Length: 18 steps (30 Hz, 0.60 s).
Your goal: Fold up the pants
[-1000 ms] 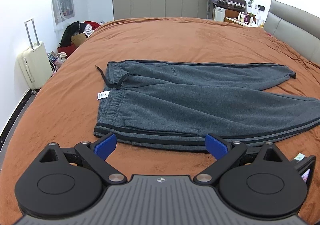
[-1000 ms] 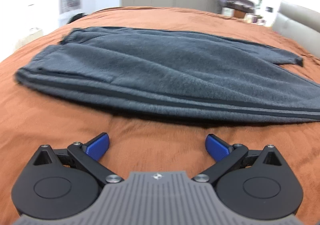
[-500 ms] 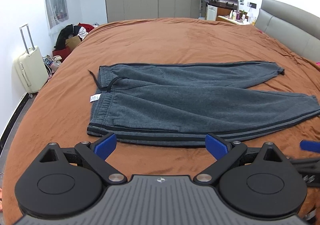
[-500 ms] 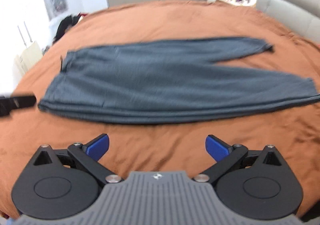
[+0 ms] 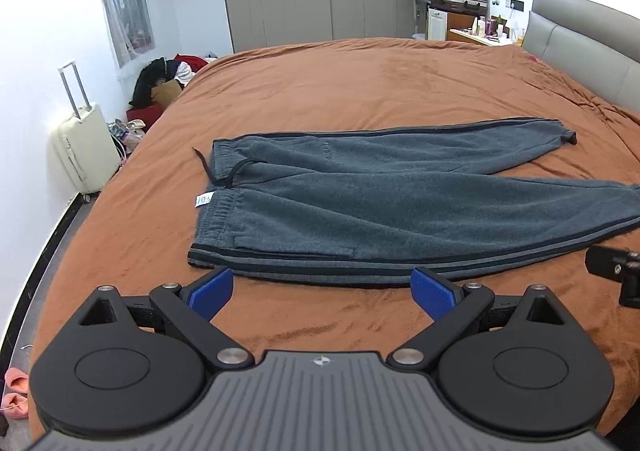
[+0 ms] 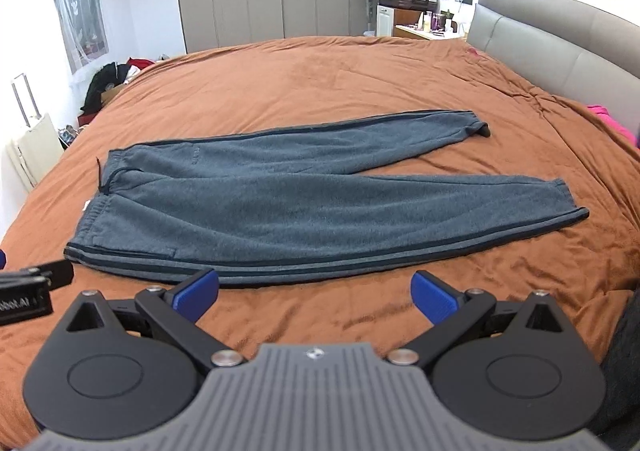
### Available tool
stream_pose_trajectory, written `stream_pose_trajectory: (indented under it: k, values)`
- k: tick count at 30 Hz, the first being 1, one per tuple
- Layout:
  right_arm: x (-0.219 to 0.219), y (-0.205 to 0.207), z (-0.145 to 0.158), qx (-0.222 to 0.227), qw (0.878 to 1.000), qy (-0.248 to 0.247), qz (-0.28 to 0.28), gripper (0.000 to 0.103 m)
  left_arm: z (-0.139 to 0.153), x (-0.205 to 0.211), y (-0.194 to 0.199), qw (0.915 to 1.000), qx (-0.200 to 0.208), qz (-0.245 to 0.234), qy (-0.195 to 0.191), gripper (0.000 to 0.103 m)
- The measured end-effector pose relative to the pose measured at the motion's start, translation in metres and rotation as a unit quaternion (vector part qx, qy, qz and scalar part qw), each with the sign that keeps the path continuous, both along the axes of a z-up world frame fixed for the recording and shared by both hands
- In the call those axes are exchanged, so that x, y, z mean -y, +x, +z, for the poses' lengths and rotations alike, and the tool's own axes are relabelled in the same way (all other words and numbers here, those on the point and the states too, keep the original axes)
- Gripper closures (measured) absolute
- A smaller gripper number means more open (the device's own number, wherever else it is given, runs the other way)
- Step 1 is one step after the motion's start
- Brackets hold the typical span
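Grey sweatpants [image 5: 380, 207] with dark side stripes lie flat on the brown bedspread [image 5: 360, 91], waistband to the left, the two legs spread apart to the right. They also show in the right wrist view [image 6: 280, 203]. My left gripper [image 5: 322, 289] is open and empty, above the bedspread just short of the pants' near edge, toward the waistband. My right gripper [image 6: 314, 291] is open and empty, also short of the near edge, further along the leg. Each gripper's body shows at the edge of the other's view.
A grey headboard [image 6: 560, 39] runs along the right. A cream suitcase [image 5: 84, 143] and a pile of clothes [image 5: 168, 79] stand on the floor left of the bed. Wardrobes [image 5: 320, 7] line the far wall. A pink cloth [image 6: 612, 119] lies at the bed's right edge.
Both grippers have pulled back and risen, so the whole pants now show. Both stay open and empty.
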State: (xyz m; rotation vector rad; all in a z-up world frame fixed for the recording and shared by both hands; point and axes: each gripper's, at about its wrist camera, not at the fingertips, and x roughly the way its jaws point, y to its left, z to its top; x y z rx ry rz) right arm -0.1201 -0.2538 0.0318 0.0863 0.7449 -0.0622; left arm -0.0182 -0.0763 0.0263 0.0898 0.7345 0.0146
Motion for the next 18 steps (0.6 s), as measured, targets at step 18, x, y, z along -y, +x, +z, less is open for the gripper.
stream_pose_trajectory:
  k: [18]
  values:
    - [0.015, -0.005, 0.002, 0.0, 1.0, -0.001, -0.018, 0.005, -0.005, 0.023, 0.003, 0.9995, -0.002, -0.031, -0.001, 0.0]
